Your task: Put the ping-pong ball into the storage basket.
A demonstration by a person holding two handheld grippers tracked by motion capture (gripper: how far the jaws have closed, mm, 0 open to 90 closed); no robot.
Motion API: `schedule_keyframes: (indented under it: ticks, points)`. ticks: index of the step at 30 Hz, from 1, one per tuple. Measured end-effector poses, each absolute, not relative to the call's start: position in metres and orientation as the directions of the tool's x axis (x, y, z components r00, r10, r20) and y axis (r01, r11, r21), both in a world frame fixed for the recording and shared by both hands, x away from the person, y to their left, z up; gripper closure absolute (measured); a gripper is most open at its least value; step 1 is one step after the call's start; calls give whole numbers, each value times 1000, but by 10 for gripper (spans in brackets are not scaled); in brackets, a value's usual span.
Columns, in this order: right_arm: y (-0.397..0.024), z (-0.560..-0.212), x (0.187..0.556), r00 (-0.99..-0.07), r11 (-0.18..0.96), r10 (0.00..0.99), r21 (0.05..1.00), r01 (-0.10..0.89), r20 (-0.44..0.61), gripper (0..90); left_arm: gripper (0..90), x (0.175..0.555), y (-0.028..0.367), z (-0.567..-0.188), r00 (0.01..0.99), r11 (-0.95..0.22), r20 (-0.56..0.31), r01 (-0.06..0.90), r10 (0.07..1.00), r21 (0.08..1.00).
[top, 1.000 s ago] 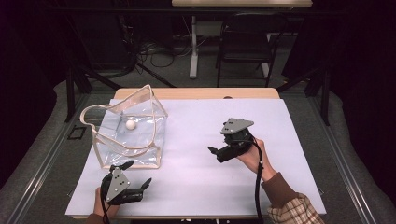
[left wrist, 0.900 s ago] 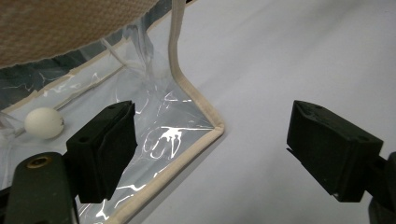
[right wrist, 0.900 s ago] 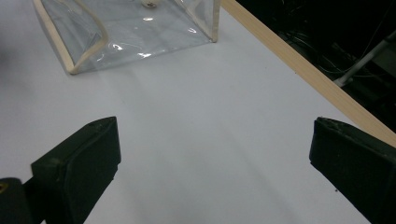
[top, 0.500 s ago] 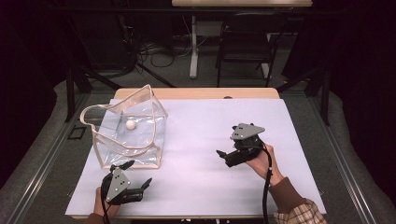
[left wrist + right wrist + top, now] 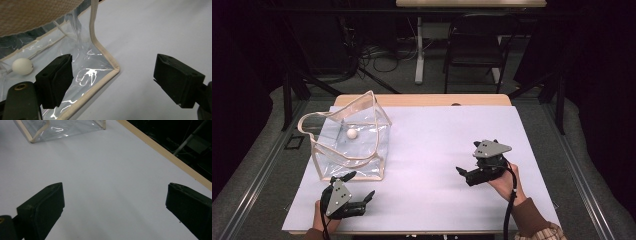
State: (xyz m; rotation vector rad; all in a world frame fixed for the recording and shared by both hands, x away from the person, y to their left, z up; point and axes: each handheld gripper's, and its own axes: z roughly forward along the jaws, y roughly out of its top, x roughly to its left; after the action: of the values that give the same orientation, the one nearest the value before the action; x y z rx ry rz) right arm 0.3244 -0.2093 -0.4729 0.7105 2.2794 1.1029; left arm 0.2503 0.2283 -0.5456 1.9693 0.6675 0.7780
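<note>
Covered by a white sheet, the table [image 5: 437, 150]. Stood at its far left, a clear bag [image 5: 349, 142] with beige trim, top open, handle arched over. Held just in front of the bag's near corner, the left gripper [image 5: 359, 187], jaws spread wide, nothing between. Rested well apart at the right, the right gripper [image 5: 462, 172], jaws wide too. Lay inside the bag, a small white ball [image 5: 352, 133].

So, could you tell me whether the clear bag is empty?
Not empty: a small white ball lies inside the clear bag, visible through its wall.
</note>
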Motion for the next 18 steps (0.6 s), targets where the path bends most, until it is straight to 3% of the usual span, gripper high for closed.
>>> schedule_keyframes:
  ticks: [18]
  points:
    - [-225, -499, 302, -721, 526, 661, 814, 247, -208, 16, 160, 250, 228, -546, 658, -463, 262, 149, 706, 874]
